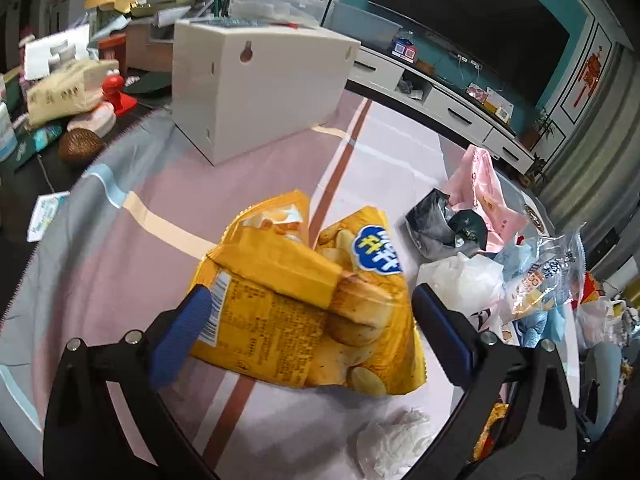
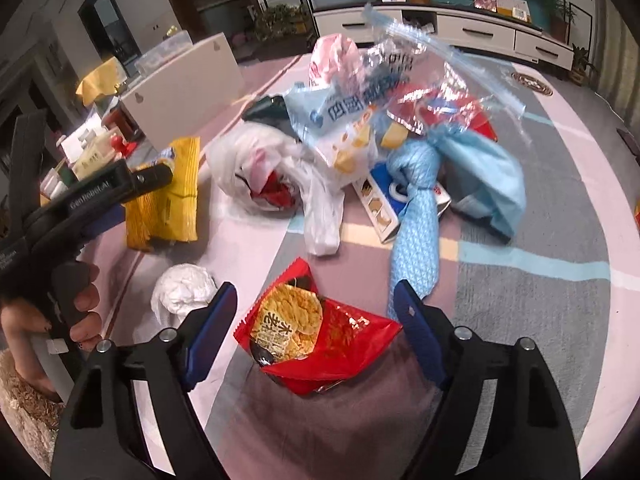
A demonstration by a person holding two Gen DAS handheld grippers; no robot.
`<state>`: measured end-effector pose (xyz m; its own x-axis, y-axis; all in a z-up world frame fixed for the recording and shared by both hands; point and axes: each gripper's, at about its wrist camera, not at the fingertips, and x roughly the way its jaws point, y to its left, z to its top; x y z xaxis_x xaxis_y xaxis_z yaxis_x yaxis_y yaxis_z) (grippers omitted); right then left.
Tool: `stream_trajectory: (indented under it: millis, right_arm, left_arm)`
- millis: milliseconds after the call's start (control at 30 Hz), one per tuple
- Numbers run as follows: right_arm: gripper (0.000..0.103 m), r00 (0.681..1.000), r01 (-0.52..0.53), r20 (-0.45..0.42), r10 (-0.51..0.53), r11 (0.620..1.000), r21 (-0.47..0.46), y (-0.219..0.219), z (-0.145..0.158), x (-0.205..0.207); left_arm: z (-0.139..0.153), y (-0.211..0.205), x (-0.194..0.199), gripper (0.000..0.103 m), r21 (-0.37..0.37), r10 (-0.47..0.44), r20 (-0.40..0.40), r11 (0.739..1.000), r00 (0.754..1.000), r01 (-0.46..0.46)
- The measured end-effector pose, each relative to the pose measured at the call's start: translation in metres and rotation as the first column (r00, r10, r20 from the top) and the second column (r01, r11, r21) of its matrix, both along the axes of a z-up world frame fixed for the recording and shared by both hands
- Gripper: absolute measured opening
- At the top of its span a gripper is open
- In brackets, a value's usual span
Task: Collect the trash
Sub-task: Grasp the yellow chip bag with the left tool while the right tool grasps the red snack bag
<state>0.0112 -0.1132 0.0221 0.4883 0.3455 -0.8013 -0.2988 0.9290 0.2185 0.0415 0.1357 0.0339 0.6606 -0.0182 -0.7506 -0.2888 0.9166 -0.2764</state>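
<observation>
Red wrapper [image 2: 316, 336] perhaps shows only rightward.

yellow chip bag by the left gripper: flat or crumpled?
Crumpled. The yellow chip bag is folded over itself with creased panels, lying on the cloth between the open fingers of the left gripper. Whether anything is inside, cannot tell.

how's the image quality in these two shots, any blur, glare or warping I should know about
Left wrist view: strong fisheye bending with dark corners; the yellow chip bag between the left gripper fingers is slightly motion-smeared, and the TV screen catches small ceiling glints. Right wrist view: same barrel warp; the clear plastic bag is smeared, while the red snack packet by the right gripper reads sharp.
</observation>
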Motion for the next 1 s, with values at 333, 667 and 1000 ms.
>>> stream_trajectory:
  millis: [333, 667, 1000]
  right_arm:
    - [0.055, 0.999, -0.034, -0.024, 0.033, 0.998, -0.057, 0.010, -0.011, -0.003]
    - [0.047, 0.999, -0.048, -0.014, 0.048, 0.998, -0.050, 0.010, -0.008, -0.005]
    - [0.044, 0.999, -0.045, 0.018, 0.046, 0.999, -0.031, 0.008, 0.004, -0.010]
  left_arm:
    - [-0.006, -0.008, 0.000, 0.078, -0.017, -0.028, -0.020, 0.999, 0.999, 0.027]
    - [-0.003, -0.027, -0.006, 0.017, -0.047, -0.091, 0.002, 0.995, 0.996, 0.091]
    - [0.023, -0.039, -0.026, 0.013, -0.035, -0.099, 0.087, 0.994, 0.991, 0.102]
